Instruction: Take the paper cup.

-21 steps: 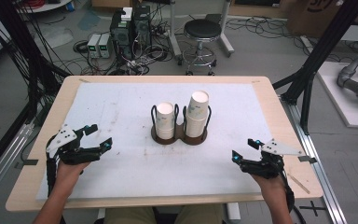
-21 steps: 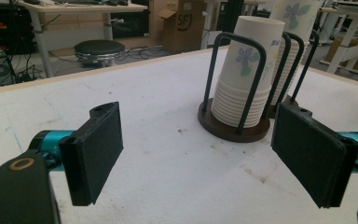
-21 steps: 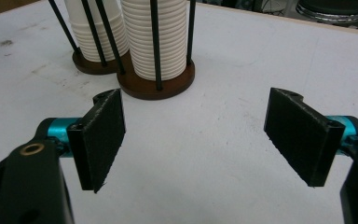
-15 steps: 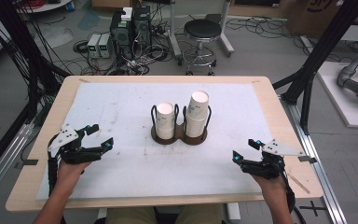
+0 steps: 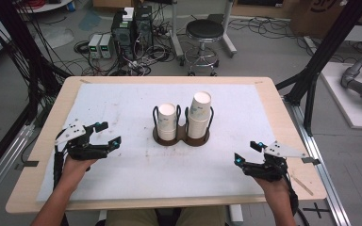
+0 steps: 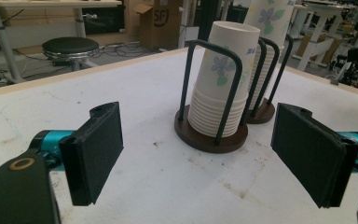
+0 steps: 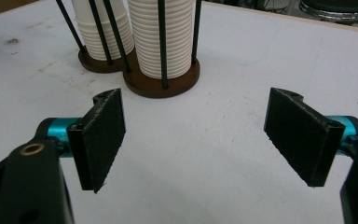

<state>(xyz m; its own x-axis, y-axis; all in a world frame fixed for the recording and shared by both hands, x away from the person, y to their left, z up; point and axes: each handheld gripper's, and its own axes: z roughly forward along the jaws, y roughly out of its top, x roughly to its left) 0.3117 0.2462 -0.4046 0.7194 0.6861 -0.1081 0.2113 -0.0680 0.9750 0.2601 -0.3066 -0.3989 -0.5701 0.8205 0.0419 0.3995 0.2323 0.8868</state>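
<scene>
At mid-tabletop (image 5: 122,101) I count two cup stacks (image 5: 168,121) in one two-slot holder (image 5: 181,137), unmoved. My left gripper (image 5: 108,134) has crept slightly toward them; right gripper (image 5: 247,151) holds where it was. Both sets of fingers (image 6: 93,149) spread wide, grasping nothing.

2 cup stacks (image 5: 168,121), 2 claws (image 5: 109,133)

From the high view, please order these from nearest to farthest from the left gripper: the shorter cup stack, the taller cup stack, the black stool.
1. Shorter cup stack, holder's left side.
2. Taller cup stack, holder's right side.
3. Black stool, on the floor beyond the table.
</scene>
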